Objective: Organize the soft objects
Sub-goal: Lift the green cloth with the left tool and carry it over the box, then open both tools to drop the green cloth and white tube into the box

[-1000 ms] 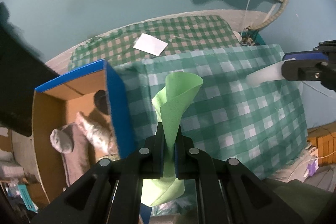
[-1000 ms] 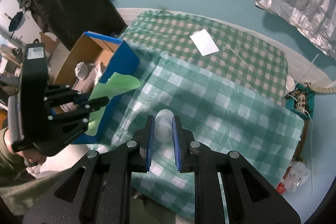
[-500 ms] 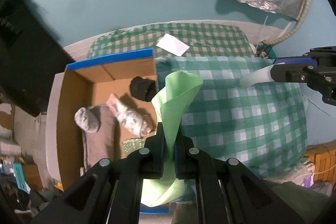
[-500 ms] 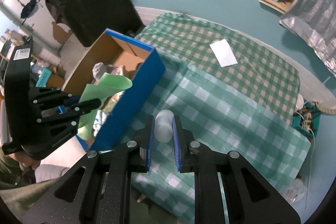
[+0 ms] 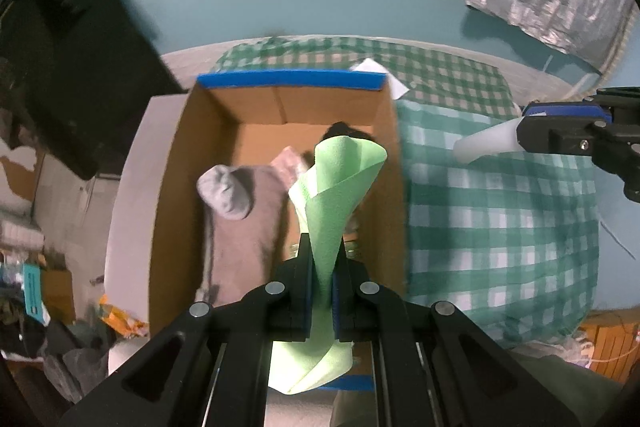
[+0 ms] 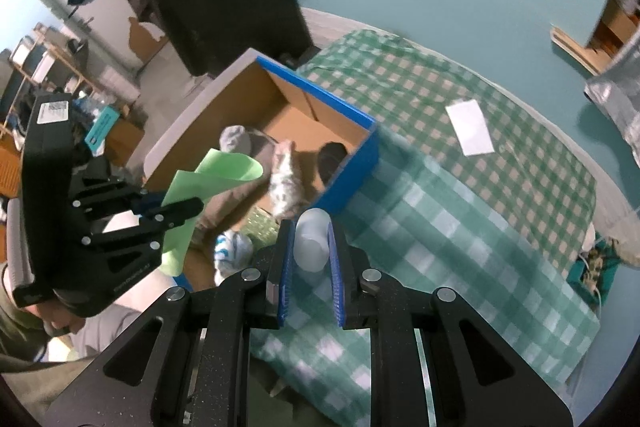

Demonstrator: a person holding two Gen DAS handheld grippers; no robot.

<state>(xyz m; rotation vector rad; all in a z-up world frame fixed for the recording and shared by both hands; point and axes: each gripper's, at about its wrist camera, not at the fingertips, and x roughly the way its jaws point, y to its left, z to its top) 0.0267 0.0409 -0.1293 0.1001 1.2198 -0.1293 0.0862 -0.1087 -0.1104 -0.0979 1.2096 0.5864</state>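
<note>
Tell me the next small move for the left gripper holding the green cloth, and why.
Probably lower it a little into the cardboard box and then open. The left gripper is shut on the green cloth, which hangs over the open box among the soft items already inside, such as the grey sock. The right gripper holds a white cup beside the box.

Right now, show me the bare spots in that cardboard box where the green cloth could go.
Blue-rimmed cardboard box: bare brown floor at the far end, between the back wall and the grey sock. The near half is crowded: taupe fabric, mottled pink sock, dark bundle by the blue wall. The left tongs hold the light green cloth over it.
</note>
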